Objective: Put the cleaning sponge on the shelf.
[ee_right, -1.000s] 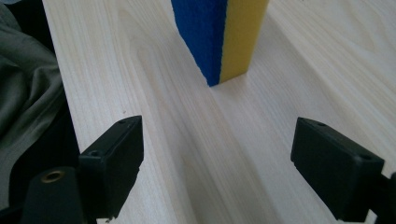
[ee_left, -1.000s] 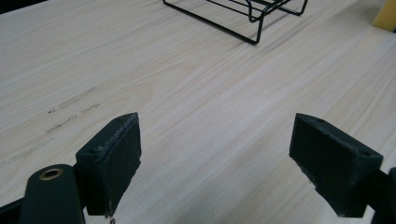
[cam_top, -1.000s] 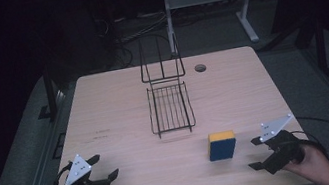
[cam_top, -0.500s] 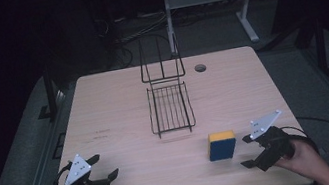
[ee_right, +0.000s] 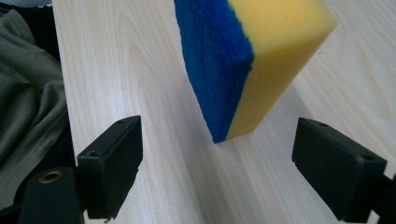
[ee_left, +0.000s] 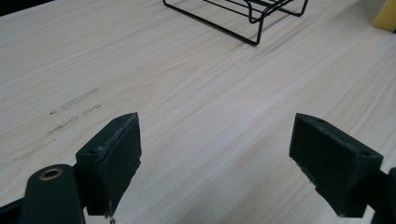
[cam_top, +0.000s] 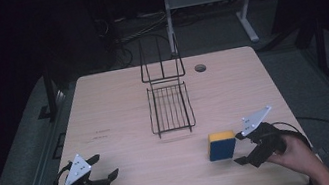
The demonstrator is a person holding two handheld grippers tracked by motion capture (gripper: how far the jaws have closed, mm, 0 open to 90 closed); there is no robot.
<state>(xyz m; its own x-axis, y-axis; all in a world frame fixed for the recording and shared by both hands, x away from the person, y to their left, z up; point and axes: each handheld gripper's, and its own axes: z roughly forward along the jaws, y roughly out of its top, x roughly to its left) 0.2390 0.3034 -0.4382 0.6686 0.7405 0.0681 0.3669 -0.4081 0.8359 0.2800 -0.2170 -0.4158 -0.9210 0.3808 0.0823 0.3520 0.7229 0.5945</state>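
A blue and yellow sponge (cam_top: pixel 221 145) stands on edge on the wooden table (cam_top: pixel 118 100), near the front right. My right gripper (cam_top: pixel 244 148) is open just to the right of it, jaws wide and pointing at it. In the right gripper view the sponge (ee_right: pixel 247 60) rises close ahead of the jaws, blue face on the left and yellow on the right, with the right gripper (ee_right: pixel 217 163) short of it. My left gripper (cam_top: pixel 103 166) is open at the front left, low over bare wood and holding nothing. In its own view the left gripper (ee_left: pixel 215 154) faces the rack.
A black wire rack (cam_top: pixel 170 106) with an upright back sits at the table's middle. A small round hole (cam_top: pixel 200 68) lies at the back right. In the left gripper view the rack's front corner (ee_left: pixel 243 21) is far ahead. Dark floor and desk legs surround the table.
My right gripper has moved left and forward toward the sponge, closing most of the gap. The left gripper has stayed put.
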